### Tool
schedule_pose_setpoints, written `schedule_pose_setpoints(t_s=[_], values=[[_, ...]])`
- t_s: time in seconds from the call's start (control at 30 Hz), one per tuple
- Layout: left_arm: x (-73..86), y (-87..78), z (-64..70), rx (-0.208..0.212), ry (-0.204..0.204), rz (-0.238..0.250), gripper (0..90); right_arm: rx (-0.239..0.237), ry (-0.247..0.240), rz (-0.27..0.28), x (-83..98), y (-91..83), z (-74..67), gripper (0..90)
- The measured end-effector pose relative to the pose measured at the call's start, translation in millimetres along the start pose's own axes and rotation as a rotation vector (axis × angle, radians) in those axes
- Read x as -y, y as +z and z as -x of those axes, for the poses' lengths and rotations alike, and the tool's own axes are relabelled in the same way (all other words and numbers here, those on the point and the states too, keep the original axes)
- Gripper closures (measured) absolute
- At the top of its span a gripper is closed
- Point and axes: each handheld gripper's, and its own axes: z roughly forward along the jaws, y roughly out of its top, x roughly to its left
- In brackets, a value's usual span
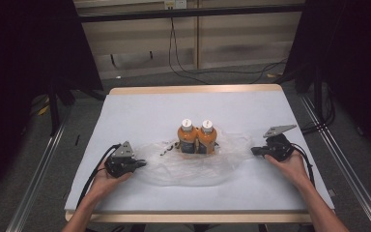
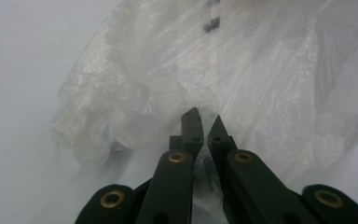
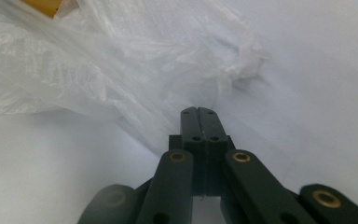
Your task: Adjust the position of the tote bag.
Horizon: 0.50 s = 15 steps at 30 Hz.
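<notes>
Left gripper point(image 1: 141, 164) sits at the near-left edge of the bag point(image 1: 193, 166), and up close in its own view point(image 2: 204, 122) the jaws are nipped together on a fold of clear film, with a sliver of it running down between them. From the high view you only get the tip meeting the crumpled plastic; the pinch itself reads from the gripper's camera. Right gripper point(image 1: 254, 151) is over at the bag's right edge, and its own view point(image 3: 199, 112) has the jaws pressed flat together, tips right at the film's rim; whether any plastic is caught there I cannot tell. The bag lies spread on the table point(image 1: 140, 108), mid-table, slightly toward the person. Two orange bottles point(image 1: 197, 137) stand upright side by side, touching, on the far part of the bag. The right gripper view catches just an orange corner point(image 3: 49, 6) through the film.
</notes>
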Motion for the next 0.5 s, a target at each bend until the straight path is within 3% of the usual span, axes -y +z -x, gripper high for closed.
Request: schedule_pose_setpoints(t_s=[0.17,0.23,0.27,0.3,0.37,0.5], values=[[0.8,0.4,1.1,0.03,-0.027,0.031,90.0,0.01,0.001,0.013,2.4,-1.1,0.8,90.0],[-1.0,-1.8,2.6,0.035,-0.034,0.049,83.8,-0.003,-0.004,0.019,2.2,-1.4,1.2,88.9],[-2.5,-3.4,3.6,0.024,-0.035,0.055,77.9,0.012,0.003,0.028,1.6,-3.2,0.5,81.3],[-2.5,-3.4,3.6,0.024,-0.035,0.055,72.3,0.012,0.003,0.028,1.6,-3.2,0.5,81.3],[-5.8,-6.8,5.4,0.032,-0.043,0.084,68.3,0.009,0.014,0.06,-0.3,-7.7,0.8,76.0],[-12.7,-19.5,8.8,0.002,-0.048,0.137,55.6,0.001,0.038,0.131,-4.8,-23.2,-0.3,59.1]])
